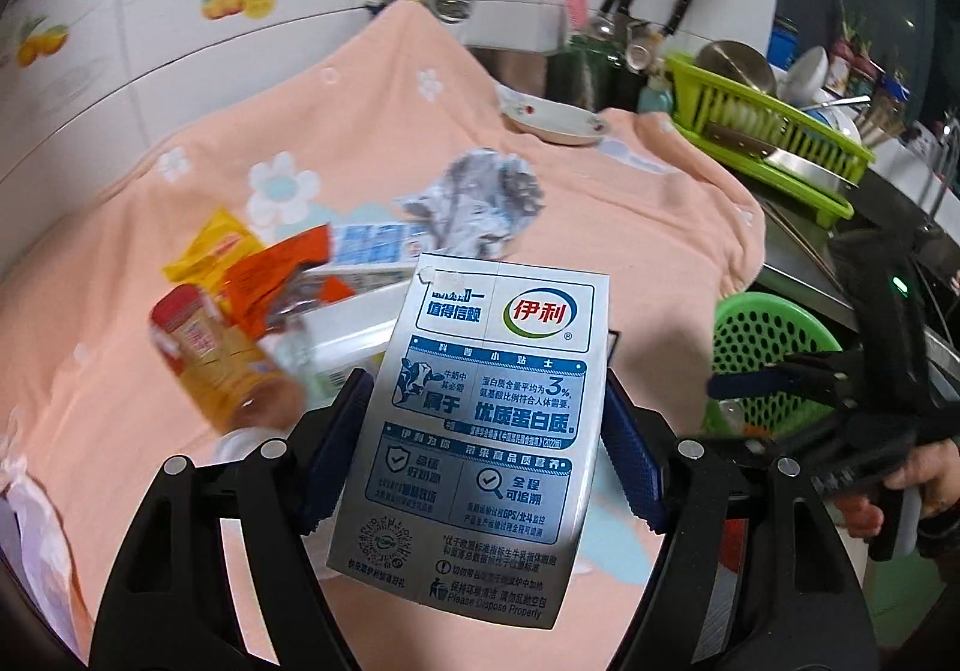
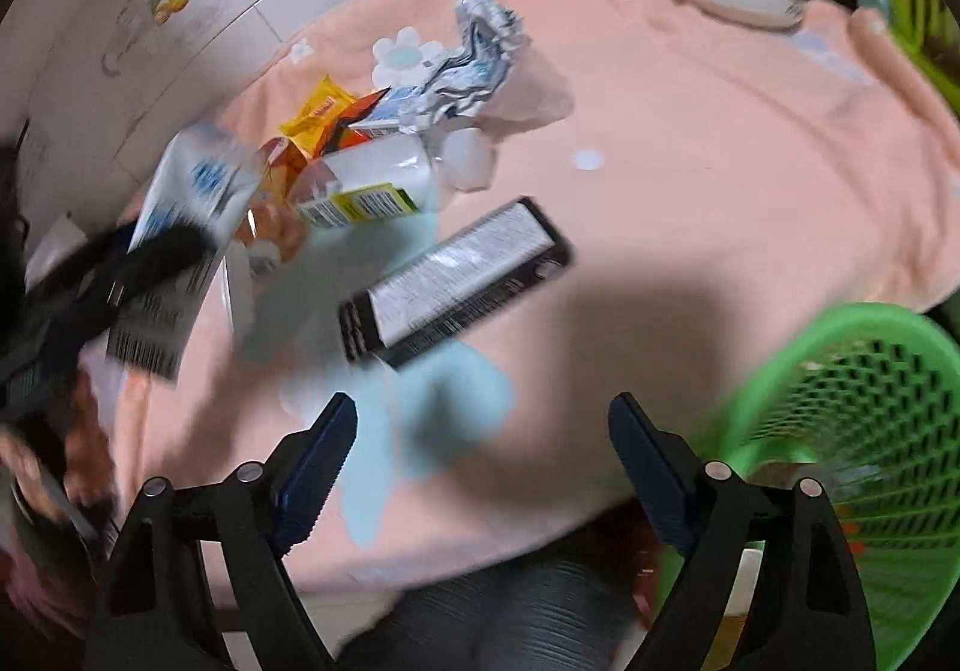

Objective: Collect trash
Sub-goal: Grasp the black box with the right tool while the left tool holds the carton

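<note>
Between left tongs (image 1: 486,431), milk carton (image 1: 480,431), "Please Dispose Properly", red-green logo

Bare cloth-covered surface (image 2: 690,203) lies directly ahead of the right jaws. A black box (image 2: 456,281) lies just ahead-left of them. The green basket (image 2: 864,407) stands close to their right. A trash pile (image 2: 360,155) blocks farther ahead-left.
</note>
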`<state>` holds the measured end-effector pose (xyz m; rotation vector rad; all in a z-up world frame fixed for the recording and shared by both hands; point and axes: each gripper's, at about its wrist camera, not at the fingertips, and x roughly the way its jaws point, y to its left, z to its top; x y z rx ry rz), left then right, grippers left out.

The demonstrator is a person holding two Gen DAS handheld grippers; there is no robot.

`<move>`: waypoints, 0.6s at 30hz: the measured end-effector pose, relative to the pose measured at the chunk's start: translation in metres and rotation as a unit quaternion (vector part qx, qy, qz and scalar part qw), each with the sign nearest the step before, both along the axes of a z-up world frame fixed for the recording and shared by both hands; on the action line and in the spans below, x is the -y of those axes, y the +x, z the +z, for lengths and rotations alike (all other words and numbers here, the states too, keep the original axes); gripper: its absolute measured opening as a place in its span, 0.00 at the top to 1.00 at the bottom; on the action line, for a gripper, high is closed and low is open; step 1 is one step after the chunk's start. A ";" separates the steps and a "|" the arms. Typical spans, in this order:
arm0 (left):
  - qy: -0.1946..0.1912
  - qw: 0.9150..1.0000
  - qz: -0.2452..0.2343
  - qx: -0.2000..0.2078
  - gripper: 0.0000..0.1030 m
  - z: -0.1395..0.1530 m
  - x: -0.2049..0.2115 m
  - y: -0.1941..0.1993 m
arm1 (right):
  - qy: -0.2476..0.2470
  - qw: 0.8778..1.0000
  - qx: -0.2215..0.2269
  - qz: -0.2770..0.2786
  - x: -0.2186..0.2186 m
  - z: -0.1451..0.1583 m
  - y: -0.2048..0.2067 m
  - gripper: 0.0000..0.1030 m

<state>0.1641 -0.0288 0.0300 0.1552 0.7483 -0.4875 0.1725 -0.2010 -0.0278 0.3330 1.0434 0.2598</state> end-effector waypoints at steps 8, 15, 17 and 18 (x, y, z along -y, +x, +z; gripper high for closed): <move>-0.018 1.000 0.021 -0.002 0.29 -0.002 -0.038 0.001 | 0.028 0.996 -0.054 -0.064 -0.021 -0.008 0.053 0.21; -0.029 0.999 0.025 -0.003 0.29 -0.006 -0.056 0.001 | 0.010 0.991 -0.082 -0.104 -0.034 -0.019 0.089 0.22; -0.031 0.999 0.026 -0.005 0.29 -0.007 -0.060 0.001 | -0.006 0.991 -0.086 -0.105 -0.040 -0.022 0.095 0.23; -0.031 0.999 0.027 -0.006 0.29 -0.008 -0.061 0.001 | -0.022 0.991 -0.084 -0.103 -0.045 -0.021 0.100 0.23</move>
